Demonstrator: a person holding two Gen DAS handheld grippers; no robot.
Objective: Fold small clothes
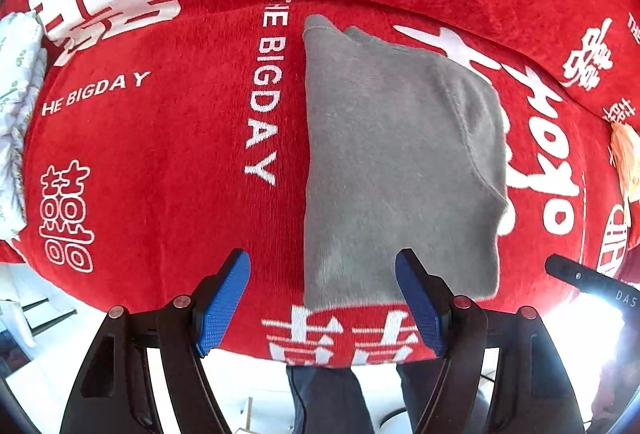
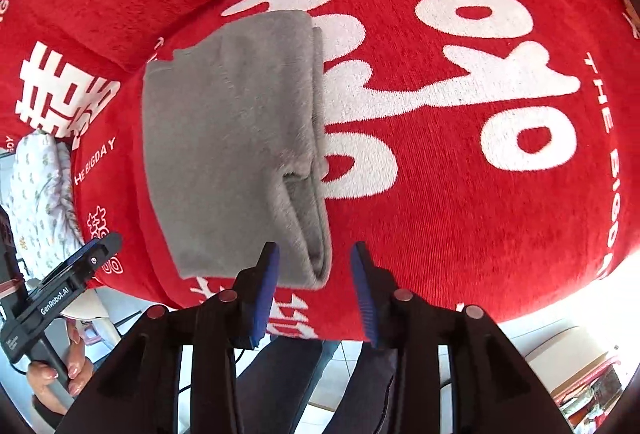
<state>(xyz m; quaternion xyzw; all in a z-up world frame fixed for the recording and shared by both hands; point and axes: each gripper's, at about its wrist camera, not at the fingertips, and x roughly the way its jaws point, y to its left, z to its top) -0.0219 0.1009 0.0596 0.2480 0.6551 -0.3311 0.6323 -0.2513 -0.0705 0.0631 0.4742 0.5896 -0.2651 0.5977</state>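
Two tools, one garment, one cover, entered here by their place relative to the grey garment.

Item: grey garment point(image 1: 396, 162), small, fleecy, folded into a thick oblong. It lies flat on my table, which is draped in a red cover point(image 1: 168, 154) printed with white characters and the words "THE BIGDAY". The stacked layers show along its right edge in the right wrist view, with a small pucker partway down that edge. One narrow end reaches toward the table's near edge; the other points to the far side.

Item: my left tool point(image 1: 323, 298). It hangs above the near end of the garment, pointing down, blue pads well apart and nothing between them. It touches no cloth.

Item: my right tool point(image 2: 315, 290). It hangs over the near right corner of the garment, blue pads parted, clear of the fabric and gripping nothing.

Item: white floral-print cloth point(image 2: 40, 194), bunched at the table's edge, well to the left of the garment.

Item: my left hand point(image 2: 60, 370), seen in the right wrist view wrapped round the left tool's handle, left of the garment and below the table edge.

Item: my legs in dark trousers point(image 1: 332, 398), below the table's near edge, under the garment's near end.
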